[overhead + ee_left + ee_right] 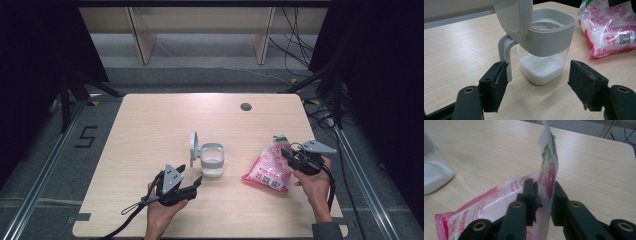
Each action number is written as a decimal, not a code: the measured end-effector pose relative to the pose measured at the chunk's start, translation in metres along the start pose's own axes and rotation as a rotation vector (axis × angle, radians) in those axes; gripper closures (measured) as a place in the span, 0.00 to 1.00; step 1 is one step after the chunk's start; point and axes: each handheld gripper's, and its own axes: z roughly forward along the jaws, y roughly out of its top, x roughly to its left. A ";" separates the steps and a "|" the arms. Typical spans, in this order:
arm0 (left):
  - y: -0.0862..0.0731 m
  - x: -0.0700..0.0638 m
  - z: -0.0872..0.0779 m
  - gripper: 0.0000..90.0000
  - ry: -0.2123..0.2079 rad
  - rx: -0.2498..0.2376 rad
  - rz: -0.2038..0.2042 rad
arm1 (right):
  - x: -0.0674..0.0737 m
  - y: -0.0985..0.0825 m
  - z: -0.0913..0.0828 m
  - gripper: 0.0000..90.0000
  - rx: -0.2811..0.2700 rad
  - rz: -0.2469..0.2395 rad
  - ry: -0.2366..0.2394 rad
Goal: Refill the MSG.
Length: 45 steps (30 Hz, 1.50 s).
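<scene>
A clear jar (211, 161) with a grey collar and flipped-up lid (194, 145) stands mid-table, holding white granules (541, 68). My left gripper (190, 175) sits just in front of it, open, its jaws flanking the jar (549, 37) without touching; midpoint of the left gripper (537, 63). A pink and white bag (267, 170) lies to the right. My right gripper (286, 152) grips the bag's upper flap (547, 167), which stands upright between the pads of the right gripper (543, 183). The bag's body (486, 205) slumps on the table.
The wooden table (165, 120) has a small round grommet hole (245, 106) at the back right. Tripod legs and cables stand on the floor either side, and shelf legs lie beyond the far edge.
</scene>
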 end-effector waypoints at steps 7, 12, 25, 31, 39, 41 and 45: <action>0.000 0.001 0.000 0.34 -0.001 -0.002 -0.002 | -0.004 -0.004 0.000 0.76 0.008 0.016 -0.016; 0.000 0.002 0.000 0.34 0.004 -0.002 0.003 | -0.006 -0.004 -0.002 0.61 -0.007 0.050 -0.056; 0.000 0.004 0.000 0.34 0.011 0.003 -0.004 | -0.002 -0.002 -0.017 0.40 -0.044 0.075 -0.187; 0.001 0.007 -0.001 0.34 0.017 0.004 -0.002 | 0.008 -0.001 -0.022 0.35 -0.080 0.092 -0.139; 0.004 0.013 -0.002 0.34 0.026 -0.013 -0.004 | 0.018 -0.004 -0.022 0.19 -0.112 0.052 -0.091; 0.005 0.015 -0.003 0.34 0.035 -0.006 -0.005 | 0.023 -0.005 -0.023 0.17 -0.111 0.065 -0.062; 0.007 0.018 -0.004 0.34 0.035 -0.007 0.013 | 0.028 -0.009 -0.022 0.17 -0.107 0.085 -0.024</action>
